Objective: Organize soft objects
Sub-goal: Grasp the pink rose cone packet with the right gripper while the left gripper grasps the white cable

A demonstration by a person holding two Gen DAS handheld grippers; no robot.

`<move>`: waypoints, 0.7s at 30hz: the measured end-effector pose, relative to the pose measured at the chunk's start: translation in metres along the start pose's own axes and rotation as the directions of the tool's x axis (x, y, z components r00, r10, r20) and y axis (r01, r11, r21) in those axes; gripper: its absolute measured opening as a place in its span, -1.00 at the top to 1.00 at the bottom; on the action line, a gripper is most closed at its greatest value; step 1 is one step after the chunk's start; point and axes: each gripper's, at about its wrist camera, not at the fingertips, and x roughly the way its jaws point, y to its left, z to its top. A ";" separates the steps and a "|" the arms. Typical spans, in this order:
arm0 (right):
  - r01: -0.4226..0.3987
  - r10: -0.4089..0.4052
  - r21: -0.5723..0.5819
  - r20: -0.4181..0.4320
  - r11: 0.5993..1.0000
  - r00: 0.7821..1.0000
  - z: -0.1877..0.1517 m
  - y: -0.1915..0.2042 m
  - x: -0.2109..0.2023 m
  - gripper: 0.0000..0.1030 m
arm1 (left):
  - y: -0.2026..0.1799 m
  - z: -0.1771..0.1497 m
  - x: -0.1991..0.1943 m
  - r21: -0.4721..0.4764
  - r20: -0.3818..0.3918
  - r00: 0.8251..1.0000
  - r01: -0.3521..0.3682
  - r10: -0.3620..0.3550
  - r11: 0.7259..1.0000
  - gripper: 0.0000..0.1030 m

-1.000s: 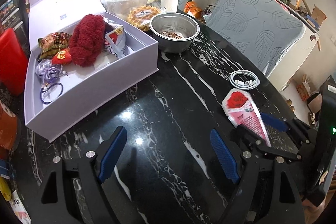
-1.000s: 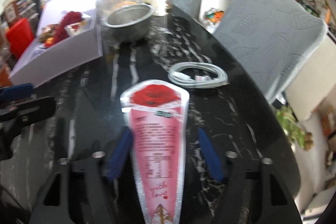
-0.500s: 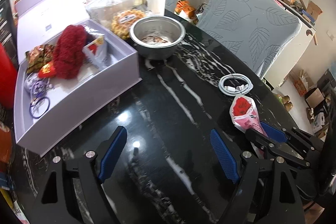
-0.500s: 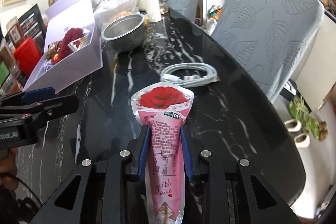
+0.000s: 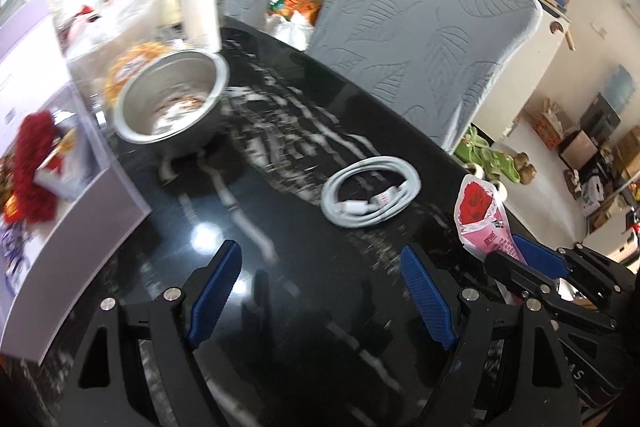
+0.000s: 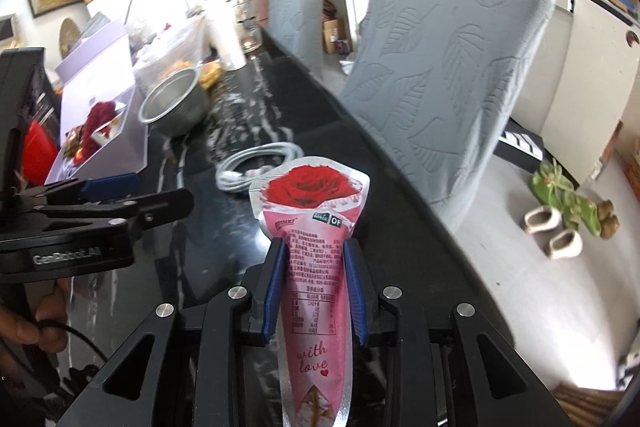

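Right tongs grip the rose packet

The right tongs pinch the packet above the table. The left tongs gape empty, the white cable just ahead of them.

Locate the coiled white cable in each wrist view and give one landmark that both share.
Left wrist view: coiled white cable lies right of centre on the black table, just beyond the open left gripper.
Right wrist view: coiled white cable lies left of centre, just beyond the rose pouch.
Shared landmark: the steel bowl.
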 end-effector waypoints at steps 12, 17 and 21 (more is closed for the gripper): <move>0.058 -0.057 0.063 -0.018 0.996 0.998 0.017 -0.032 0.005 0.44 | -0.019 0.033 0.044 0.047 -0.064 0.993 0.102 -0.099 0.994 -0.59; 0.065 -0.063 0.071 -0.025 0.995 0.998 0.027 -0.036 0.011 0.44 | -0.025 0.041 0.057 0.090 -0.081 0.990 0.120 -0.113 0.989 -0.59; 0.063 -0.061 0.071 -0.028 0.995 0.998 0.031 -0.037 0.014 0.44 | -0.026 0.041 0.057 0.127 -0.071 0.990 0.130 -0.122 0.983 -0.35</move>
